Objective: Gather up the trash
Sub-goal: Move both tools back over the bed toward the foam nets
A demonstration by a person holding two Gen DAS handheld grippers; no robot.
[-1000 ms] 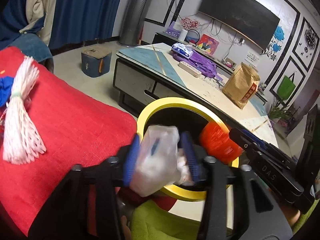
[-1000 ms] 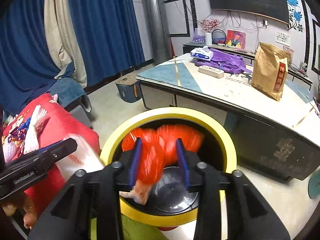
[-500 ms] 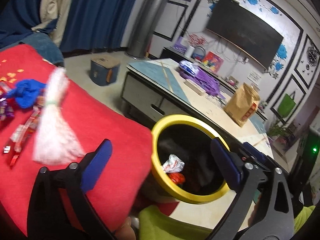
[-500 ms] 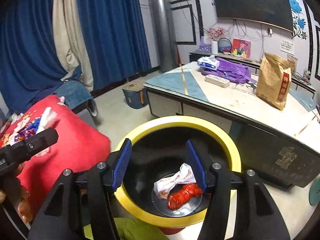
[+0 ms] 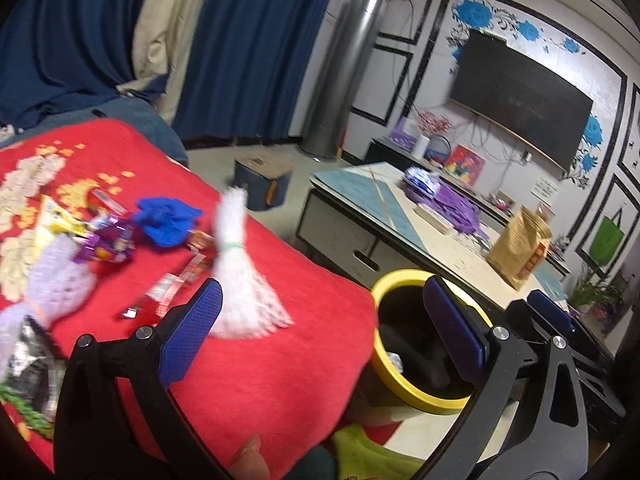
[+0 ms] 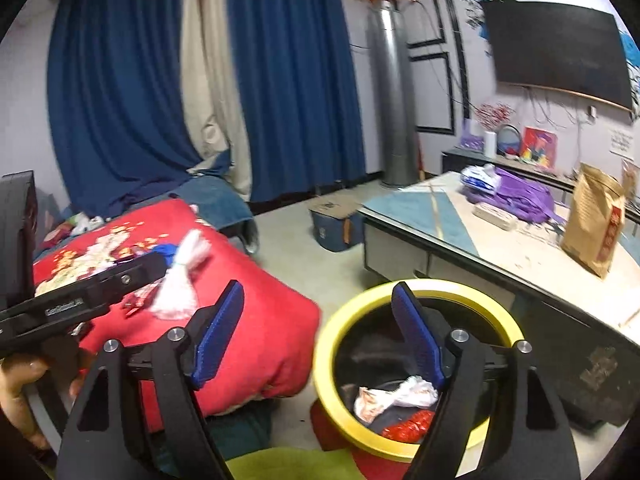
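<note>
Both loads dropped in the bin; fingers empty and swinging back to the litter.

A second ago each gripper pinched a piece over the yellow bin [image 6: 416, 364]; now the white wrapper [image 6: 394, 396] and red wrapper [image 6: 408, 430] lie on its floor, so that round is done. The left gripper [image 5: 320, 332] has its fingers fully spread and empty; the right gripper [image 6: 320, 336] has nothing between its fingers, which are opening. The remaining wrappers [image 5: 108, 240] lie on the red blanket [image 5: 248, 380], beyond and left of the left fingers, with a white net bundle [image 5: 240, 280] just past the left-hand fingertip.
</note>
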